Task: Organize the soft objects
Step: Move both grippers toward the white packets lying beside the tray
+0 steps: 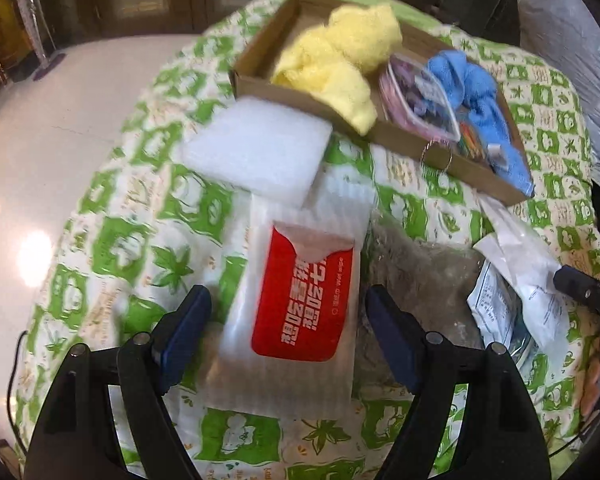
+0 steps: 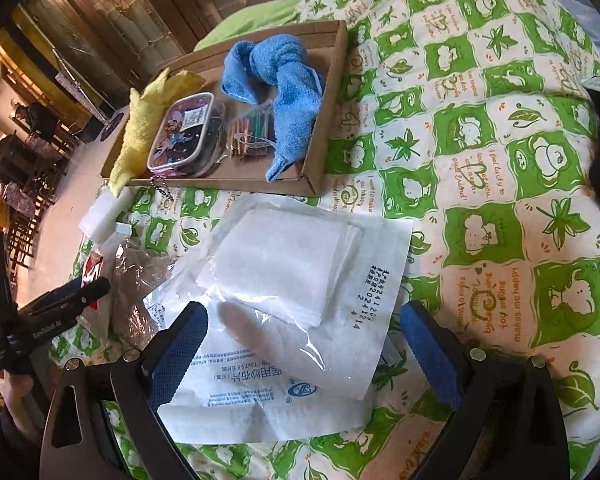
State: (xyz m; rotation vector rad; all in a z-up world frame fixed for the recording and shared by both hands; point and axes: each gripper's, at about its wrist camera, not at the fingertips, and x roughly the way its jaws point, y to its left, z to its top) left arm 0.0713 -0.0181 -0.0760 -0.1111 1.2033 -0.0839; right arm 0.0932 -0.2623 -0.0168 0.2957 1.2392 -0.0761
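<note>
Left wrist view first: the cardboard tray [image 1: 260, 68] in the upper middle of the frame already holds a yellow towel [image 1: 332, 64], a blue towel [image 1: 476, 92], a clear zip pouch [image 1: 416, 100] with a printed cartoon pattern and a small bag of coloured sticks [image 1: 470, 140]. So I'd say roughly half done.

Left out on the green-and-white quilt [image 1: 112, 240]: a white foam block [image 1: 256, 152] at centre frame, a foam sleeve with a red packet [image 1: 304, 296] inside it just below that, a crinkly clear bag [image 1: 416, 276] to its right, and a gauze pack [image 2: 300, 300] filling the lower middle of the right wrist view.

The left gripper [image 1: 288, 332] is spread wide with nothing in it, the red packet lying between its fingers, so my guess is that one's next. The right gripper [image 2: 304, 356] is spread wide too, empty, hovering over the gauze pack.

Writing: the red packet has big white lettering that looks Korean, upside down from here, so I can't really read it. The gauze pack has a stamped "241209" and "20241214", plus blue Chinese text with "7.5x7.5". The quilt has bits like "makes me happy" and "you smiling". The left gripper's body, seen at lower left of the right wrist view, reads "GenRobot.AI".
</note>
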